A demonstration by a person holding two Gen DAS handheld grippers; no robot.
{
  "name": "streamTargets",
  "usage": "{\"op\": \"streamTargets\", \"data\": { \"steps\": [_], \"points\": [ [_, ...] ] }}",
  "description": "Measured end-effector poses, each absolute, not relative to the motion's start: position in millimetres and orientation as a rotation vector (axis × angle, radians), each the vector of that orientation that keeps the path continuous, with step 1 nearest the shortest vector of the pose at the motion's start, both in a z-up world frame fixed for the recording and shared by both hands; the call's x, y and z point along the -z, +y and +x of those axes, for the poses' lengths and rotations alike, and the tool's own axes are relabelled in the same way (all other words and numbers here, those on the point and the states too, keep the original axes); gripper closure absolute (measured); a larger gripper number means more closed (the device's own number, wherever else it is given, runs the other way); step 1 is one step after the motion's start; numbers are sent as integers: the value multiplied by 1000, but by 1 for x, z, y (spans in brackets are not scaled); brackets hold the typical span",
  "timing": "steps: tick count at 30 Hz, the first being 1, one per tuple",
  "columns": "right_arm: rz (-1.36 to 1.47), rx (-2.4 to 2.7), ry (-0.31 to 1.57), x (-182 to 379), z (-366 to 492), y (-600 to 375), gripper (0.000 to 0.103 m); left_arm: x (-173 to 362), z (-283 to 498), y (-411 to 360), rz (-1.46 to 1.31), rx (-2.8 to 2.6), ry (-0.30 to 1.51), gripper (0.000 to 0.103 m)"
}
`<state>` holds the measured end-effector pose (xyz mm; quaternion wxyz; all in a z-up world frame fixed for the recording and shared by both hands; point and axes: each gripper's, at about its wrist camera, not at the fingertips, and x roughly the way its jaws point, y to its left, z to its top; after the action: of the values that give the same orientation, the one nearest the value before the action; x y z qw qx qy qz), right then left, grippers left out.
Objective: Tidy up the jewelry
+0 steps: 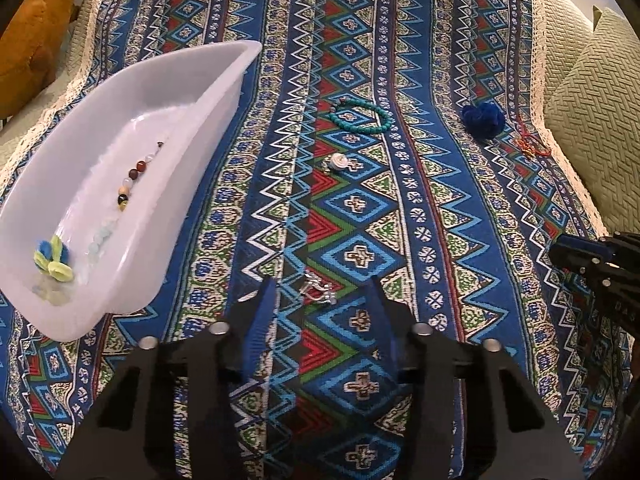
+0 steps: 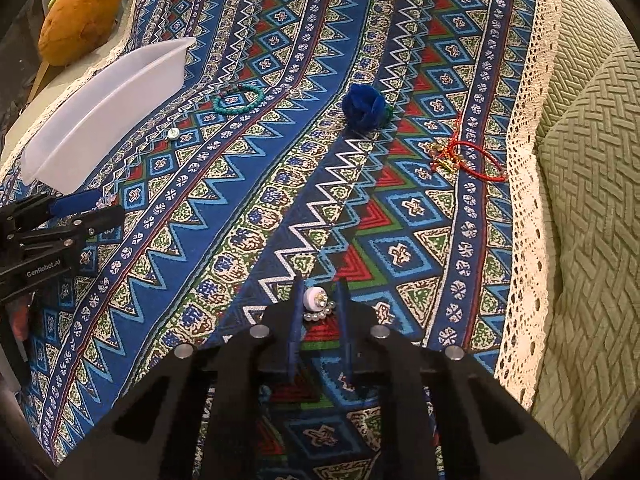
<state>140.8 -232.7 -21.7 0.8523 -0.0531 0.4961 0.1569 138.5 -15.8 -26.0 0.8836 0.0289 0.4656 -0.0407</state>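
A white plastic tray (image 1: 208, 92) sits at the left on the patterned cloth and holds a beaded strand (image 1: 128, 184) and a yellow-blue flower piece (image 1: 52, 258). My left gripper (image 1: 322, 284) is open, its fingers either side of a small silver clip earring (image 1: 318, 288) on the cloth. My right gripper (image 2: 319, 290) is shut on a white pearl earring (image 2: 316, 302) just above the cloth. On the cloth lie a turquoise bead bracelet (image 1: 362, 116), a white earring (image 1: 338, 162), a blue fabric flower (image 2: 364, 110) and a red cord bracelet (image 2: 468, 158).
The tray also shows in the right wrist view (image 2: 100, 116), with the left gripper (image 2: 92, 208) in front of it. An orange plush toy (image 2: 80, 16) lies at the far left. Green textured cushions (image 2: 580, 200) border the cloth's lace edge (image 2: 524, 200) on the right.
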Motion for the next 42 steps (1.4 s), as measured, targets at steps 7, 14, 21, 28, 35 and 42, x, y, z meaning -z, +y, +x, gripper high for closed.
{"op": "streamTargets", "data": {
  "steps": [7,14,21,28,35,42],
  "points": [
    [-89,-328,1033,18,139,-236,86,24,138,-11,33,91,966,86],
    [-67,-328,1025,15,139,-238,86,22,137,-10,15,101,966,88],
    [-74,-440,943,-31,153,-198,86,-27,124,-1,-41,139,896,88],
    [-140,-659,830,-89,199,-96,86,-70,125,47,-82,49,862,88],
    [-179,-800,812,-99,228,4,85,-70,139,110,-80,-63,890,88],
    [-161,-799,813,-94,233,28,44,-58,141,153,-115,-110,919,25]
  ]
}}
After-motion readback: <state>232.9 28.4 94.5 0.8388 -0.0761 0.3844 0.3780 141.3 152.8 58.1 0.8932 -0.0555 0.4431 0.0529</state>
